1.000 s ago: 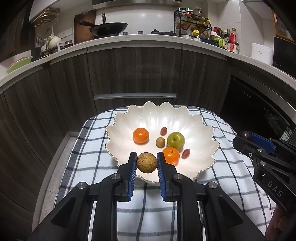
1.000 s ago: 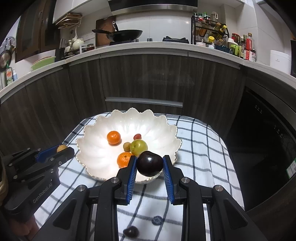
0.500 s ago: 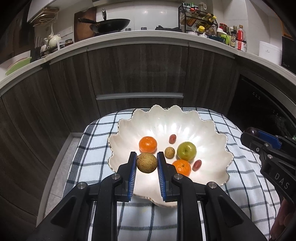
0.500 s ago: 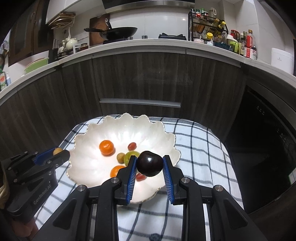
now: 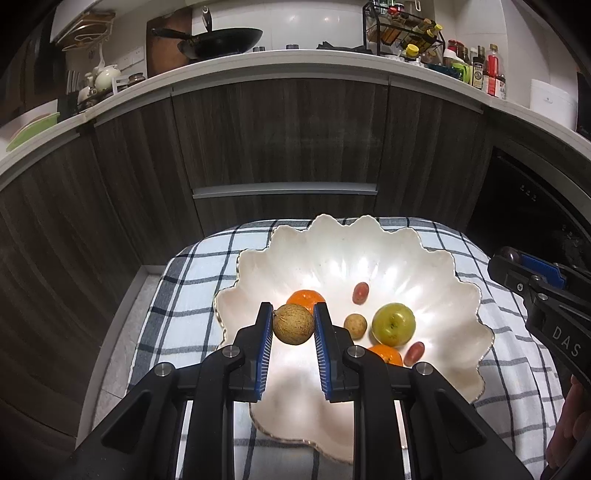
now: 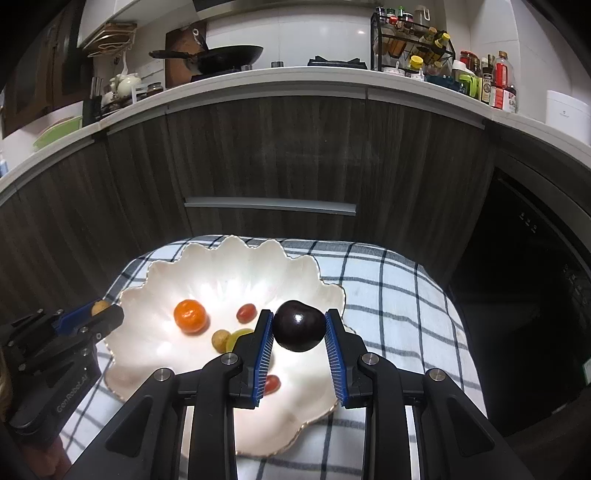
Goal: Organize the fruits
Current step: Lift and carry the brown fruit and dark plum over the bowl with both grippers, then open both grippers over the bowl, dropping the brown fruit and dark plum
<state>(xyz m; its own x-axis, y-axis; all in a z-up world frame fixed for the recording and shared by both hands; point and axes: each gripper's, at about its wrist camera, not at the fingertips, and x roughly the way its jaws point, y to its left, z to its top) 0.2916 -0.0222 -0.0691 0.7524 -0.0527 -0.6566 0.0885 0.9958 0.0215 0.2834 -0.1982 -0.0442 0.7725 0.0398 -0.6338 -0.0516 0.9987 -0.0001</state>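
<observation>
A white scalloped bowl sits on a checked cloth. It holds two oranges, a green apple, a small brown fruit and two red grapes. My left gripper is shut on a round tan fruit above the bowl's left part; it also shows in the right wrist view. My right gripper is shut on a dark plum above the bowl's right part; it also shows in the left wrist view.
The checked cloth covers a small table in front of dark wood cabinets. A dark oven front stands at the right. The countertop behind carries a wok, bottles and a spice rack.
Both grippers have moved forward over the bowl, each still holding its fruit. The bowl now lies under the fingers in both views.
</observation>
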